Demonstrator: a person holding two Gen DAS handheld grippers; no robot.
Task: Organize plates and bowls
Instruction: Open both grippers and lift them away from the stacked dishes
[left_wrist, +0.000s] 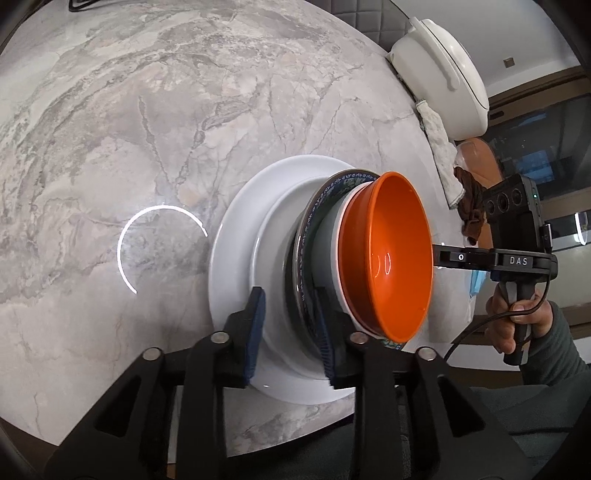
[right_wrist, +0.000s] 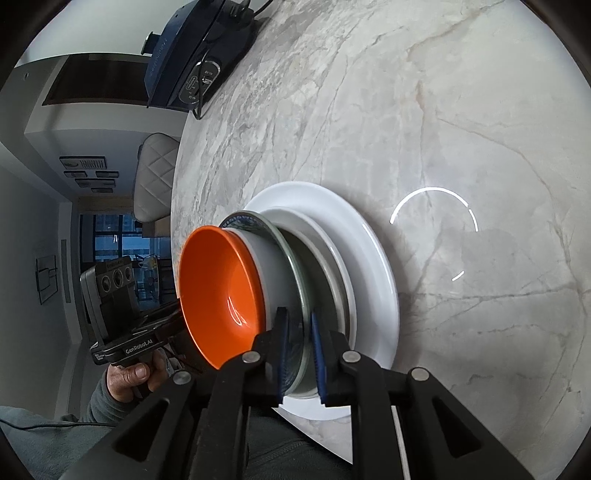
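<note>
A stack stands on the marble table (left_wrist: 110, 110): a large white plate (left_wrist: 236, 229), a smaller white plate (left_wrist: 275, 236), a blue patterned plate (left_wrist: 334, 184), a grey-white bowl (left_wrist: 328, 240) and an orange bowl (left_wrist: 388, 258) on top. My left gripper (left_wrist: 290, 336) straddles the white plates' rim, one pad outside, one against the patterned plate. In the right wrist view, my right gripper (right_wrist: 299, 358) is shut on the patterned plate's (right_wrist: 295, 277) rim beside the orange bowl (right_wrist: 218, 291) and the large white plate (right_wrist: 373, 258).
A white lidded pot (left_wrist: 443, 70) and cloths (left_wrist: 447, 162) stand at the table's far edge. A dark blue appliance (right_wrist: 195, 55) with a cable stands at the other end. A padded chair (right_wrist: 155, 173) is beyond the table edge (right_wrist: 177, 206).
</note>
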